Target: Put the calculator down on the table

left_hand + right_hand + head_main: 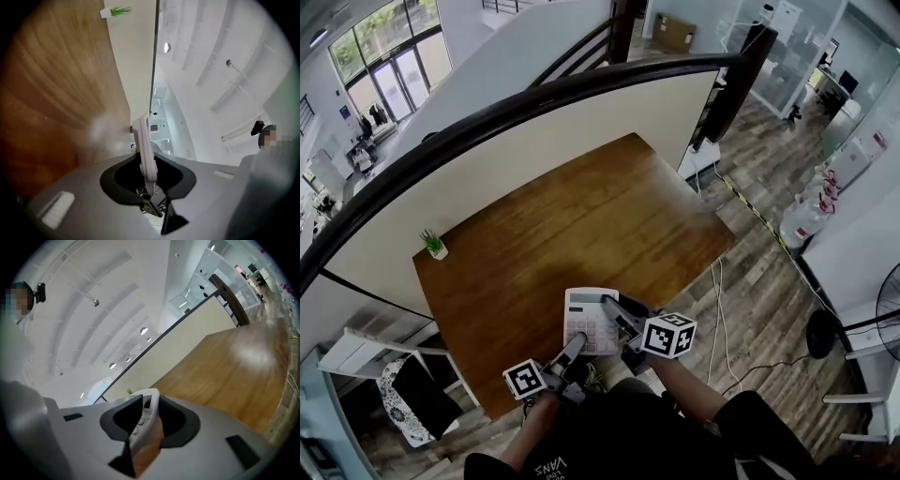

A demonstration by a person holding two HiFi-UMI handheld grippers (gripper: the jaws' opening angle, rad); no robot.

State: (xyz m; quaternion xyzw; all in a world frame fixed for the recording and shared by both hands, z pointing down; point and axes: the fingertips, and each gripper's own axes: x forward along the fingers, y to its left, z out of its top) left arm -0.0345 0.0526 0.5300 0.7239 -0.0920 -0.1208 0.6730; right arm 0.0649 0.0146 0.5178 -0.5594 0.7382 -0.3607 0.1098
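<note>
A white calculator [590, 320] hangs over the near edge of the brown wooden table [581, 225], keys up. Both grippers hold it. My left gripper [572, 351] is shut on its near left edge, and in the left gripper view the calculator [146, 150] shows edge-on between the jaws. My right gripper [617, 317] is shut on its right side. In the right gripper view the calculator [143, 420] sits pinched between the jaws, with the table [234, 366] beyond.
A small potted plant [434, 245] stands at the table's far left corner against a cream partition with a dark rail [534, 103]. A white chair [408, 398] is at lower left. Cables [719, 309] lie on the floor to the right.
</note>
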